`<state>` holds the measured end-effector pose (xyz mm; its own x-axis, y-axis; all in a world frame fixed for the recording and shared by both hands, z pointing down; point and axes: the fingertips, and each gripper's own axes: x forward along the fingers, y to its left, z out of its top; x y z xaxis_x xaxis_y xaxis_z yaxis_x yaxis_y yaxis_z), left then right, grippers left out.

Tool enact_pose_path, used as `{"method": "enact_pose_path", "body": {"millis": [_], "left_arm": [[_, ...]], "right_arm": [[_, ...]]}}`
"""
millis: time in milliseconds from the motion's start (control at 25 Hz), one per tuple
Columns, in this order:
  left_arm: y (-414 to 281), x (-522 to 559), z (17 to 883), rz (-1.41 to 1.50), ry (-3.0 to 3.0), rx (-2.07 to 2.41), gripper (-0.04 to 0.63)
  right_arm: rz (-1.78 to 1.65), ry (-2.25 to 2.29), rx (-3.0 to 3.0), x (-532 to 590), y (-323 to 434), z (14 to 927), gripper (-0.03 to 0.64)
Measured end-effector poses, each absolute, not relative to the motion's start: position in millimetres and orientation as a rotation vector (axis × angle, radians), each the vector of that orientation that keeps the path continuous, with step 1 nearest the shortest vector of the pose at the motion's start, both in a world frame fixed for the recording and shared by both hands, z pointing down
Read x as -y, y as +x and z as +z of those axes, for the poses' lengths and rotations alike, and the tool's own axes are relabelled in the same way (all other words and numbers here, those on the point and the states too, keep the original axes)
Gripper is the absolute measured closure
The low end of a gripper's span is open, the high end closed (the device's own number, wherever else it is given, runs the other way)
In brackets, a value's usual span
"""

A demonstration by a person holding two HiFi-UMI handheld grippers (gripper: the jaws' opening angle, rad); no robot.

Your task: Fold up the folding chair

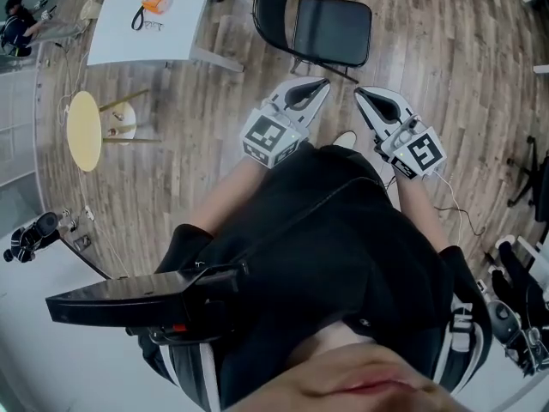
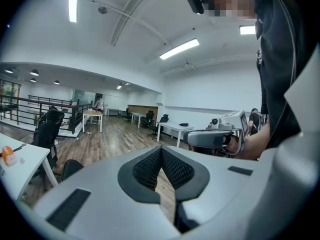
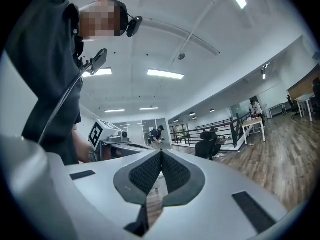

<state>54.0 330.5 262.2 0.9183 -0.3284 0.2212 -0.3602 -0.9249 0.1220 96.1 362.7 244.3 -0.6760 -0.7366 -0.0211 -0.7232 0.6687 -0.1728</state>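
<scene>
Your dark shirt (image 1: pixel 343 256) fills the lower head view. Just ahead of both sets of fingers stands the folding chair (image 1: pixel 310 24), still opened out on the wood floor (image 1: pixel 446 67). Left gripper (image 1: pixel 321 84) and right gripper (image 1: pixel 362 93) are each clamped shut on nothing; shove the seat (image 1: pixel 336 31) like that and the chair could skid or tip. Its hinges and legs hide under the seat; the top of the backrest (image 1: pixel 273 7) is cut off.
</scene>
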Motion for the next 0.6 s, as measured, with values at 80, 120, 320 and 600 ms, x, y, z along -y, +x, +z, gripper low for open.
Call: {"method": "enact_pose_path", "body": {"millis": [80, 120, 320, 600], "left_arm": [[55.6, -323.2, 261.4, 0.297, 2.912, 0.555, 0.591], [56.6, -321.1, 260.5, 0.295, 2.91, 0.564, 0.591], [66.2, -319.7, 255.4, 0.289, 2.905, 0.57, 0.591], [63.7, -323.8, 249.8, 0.244, 2.917, 0.557, 0.591]], "right_arm": [[-0.226, -1.222, -2.793, -357.1, 101.3, 245.7, 0.607], [-0.224, -1.221, -2.792, -355.6, 103.8, 245.3, 0.607], [-0.199, -1.23, -2.786, -353.8, 110.9, 238.6, 0.607], [-0.156, -1.209, -2.83, -354.5, 95.6, 238.0, 0.607]]}}
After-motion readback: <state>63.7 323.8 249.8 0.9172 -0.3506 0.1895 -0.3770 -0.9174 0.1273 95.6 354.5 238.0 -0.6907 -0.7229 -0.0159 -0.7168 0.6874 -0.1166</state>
